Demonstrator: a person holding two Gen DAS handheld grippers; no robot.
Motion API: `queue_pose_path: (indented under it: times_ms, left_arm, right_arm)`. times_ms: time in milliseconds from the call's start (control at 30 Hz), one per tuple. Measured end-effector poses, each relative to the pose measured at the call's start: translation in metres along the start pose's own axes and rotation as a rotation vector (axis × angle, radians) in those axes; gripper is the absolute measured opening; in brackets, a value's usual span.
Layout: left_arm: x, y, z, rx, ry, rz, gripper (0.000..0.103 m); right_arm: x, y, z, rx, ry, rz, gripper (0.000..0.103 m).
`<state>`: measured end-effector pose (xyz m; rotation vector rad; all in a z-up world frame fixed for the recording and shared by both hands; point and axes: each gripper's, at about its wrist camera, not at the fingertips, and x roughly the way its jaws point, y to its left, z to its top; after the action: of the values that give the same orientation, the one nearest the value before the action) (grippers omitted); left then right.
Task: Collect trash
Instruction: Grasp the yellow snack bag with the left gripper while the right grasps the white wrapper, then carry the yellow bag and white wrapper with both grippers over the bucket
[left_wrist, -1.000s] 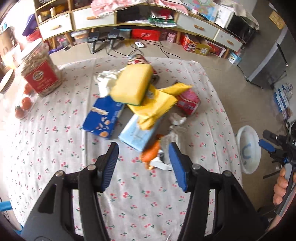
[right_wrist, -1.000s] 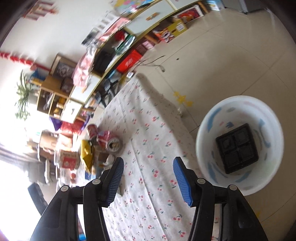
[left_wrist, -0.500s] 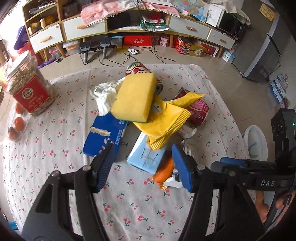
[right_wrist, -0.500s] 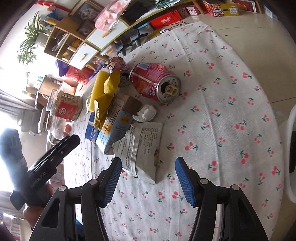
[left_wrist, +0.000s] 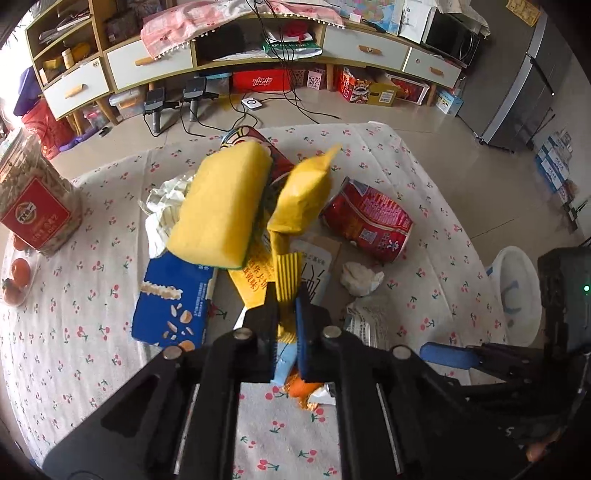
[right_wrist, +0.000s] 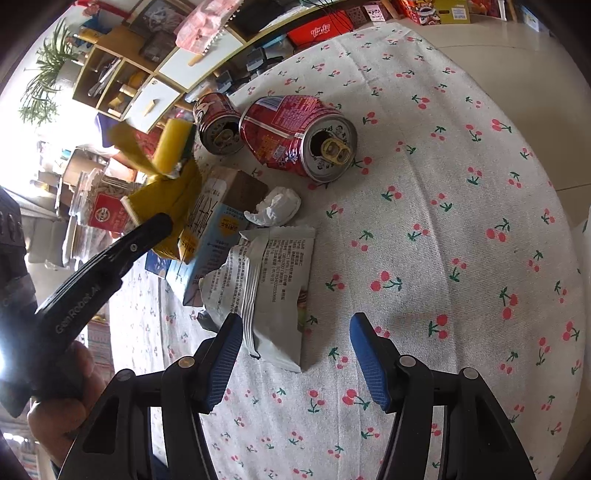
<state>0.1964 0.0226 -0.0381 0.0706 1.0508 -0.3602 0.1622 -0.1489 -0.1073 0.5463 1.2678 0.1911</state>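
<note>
My left fingers (left_wrist: 286, 314) are closing on the yellow wrapper's (left_wrist: 301, 195) crimped edge; lifting may tip the sponge (left_wrist: 221, 206). Right fingers (right_wrist: 295, 354) open, empty.

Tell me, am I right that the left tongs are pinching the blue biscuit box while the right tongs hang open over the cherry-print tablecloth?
Not quite. The left tongs are closing on the crinkled yellow snack wrapper, as the left wrist view shows; the blue biscuit box lies untouched. The right tongs are open.
</note>
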Motion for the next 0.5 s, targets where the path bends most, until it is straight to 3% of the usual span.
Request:
queue_pose_path:
  times_ms: [133, 300, 367, 400, 500]
  left_arm:
    - [-0.02, 0.009, -0.012, -0.047, 0.002, -0.067, 0.009]
    - [-0.029, 0.024, -0.026, -0.121, 0.035, -0.157, 0.009]
    - [-0.033, 0.027, -0.029, -0.137, 0.035, -0.182, 0.009]
    - [-0.035, 0.028, -0.03, -0.14, 0.034, -0.193, 0.009]
    - [-0.043, 0.031, -0.032, -0.148, 0.03, -0.22, 0.009]
  right_arm:
    - [0.007, 0.011, -0.001, -0.03, 0.007, 0.009, 0.062]
    - [0.02, 0.023, -0.005, -0.083, 0.01, -0.04, 0.063]
    - [0.018, 0.025, -0.007, -0.101, -0.006, -0.058, 0.053]
    - [0.018, 0.027, -0.007, -0.104, 0.003, -0.044, 0.034]
    - [0.011, 0.023, -0.006, -0.087, 0.001, -0.029, 0.032]
